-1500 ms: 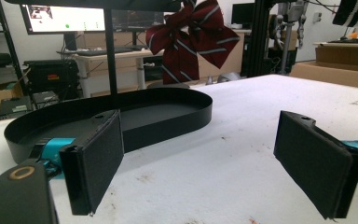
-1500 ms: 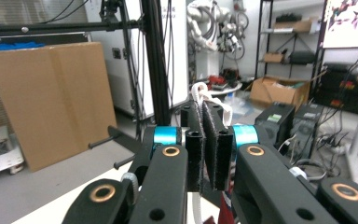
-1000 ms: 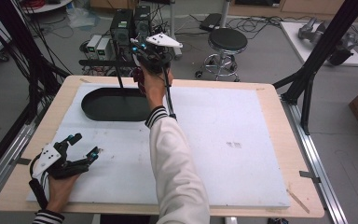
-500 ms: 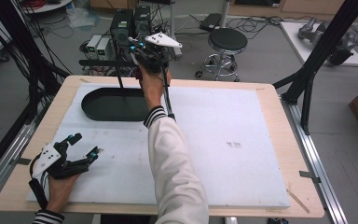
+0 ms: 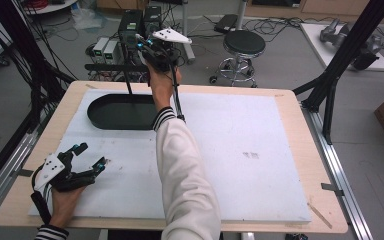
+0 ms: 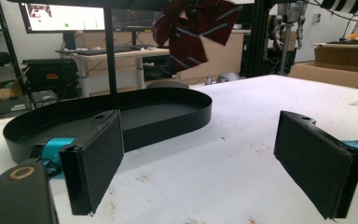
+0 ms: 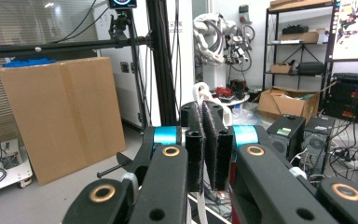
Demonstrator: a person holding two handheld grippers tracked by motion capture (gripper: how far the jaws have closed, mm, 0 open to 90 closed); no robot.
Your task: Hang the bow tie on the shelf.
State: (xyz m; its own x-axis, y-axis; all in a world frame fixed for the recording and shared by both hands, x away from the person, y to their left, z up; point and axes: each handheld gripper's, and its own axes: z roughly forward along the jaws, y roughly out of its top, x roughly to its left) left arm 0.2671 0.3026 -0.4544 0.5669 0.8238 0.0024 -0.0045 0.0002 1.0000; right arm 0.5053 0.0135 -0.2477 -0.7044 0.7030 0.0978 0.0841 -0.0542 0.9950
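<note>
A black stand has an oval tray base [image 5: 111, 113] [image 6: 121, 114], an upright pole [image 5: 128, 82] [image 6: 109, 51] and a crossbar on top. From near that bar hangs a dark red cloth with grey stripes [image 6: 193, 28]. My right gripper [image 5: 152, 49] is held high at the stand's top, at the table's far edge. In its own view the right gripper [image 7: 208, 156] is shut on a thin dark fold of cloth [image 7: 208, 135] with a white edge. My left gripper [image 5: 89, 157] [image 6: 196, 168] rests open on the white board at the front left, nothing between its pads.
The white board [image 5: 240, 150] covers a wooden table [image 5: 300, 130]. Black frame posts [image 5: 337, 65] stand at the table's right and left. Beyond the far edge are a stool [image 5: 244, 45], computer cases [image 5: 130, 25] and cables. A cardboard box [image 7: 60, 116] stands on the floor.
The right gripper has edged slightly up and away over the stand's top. The left gripper has not moved.
</note>
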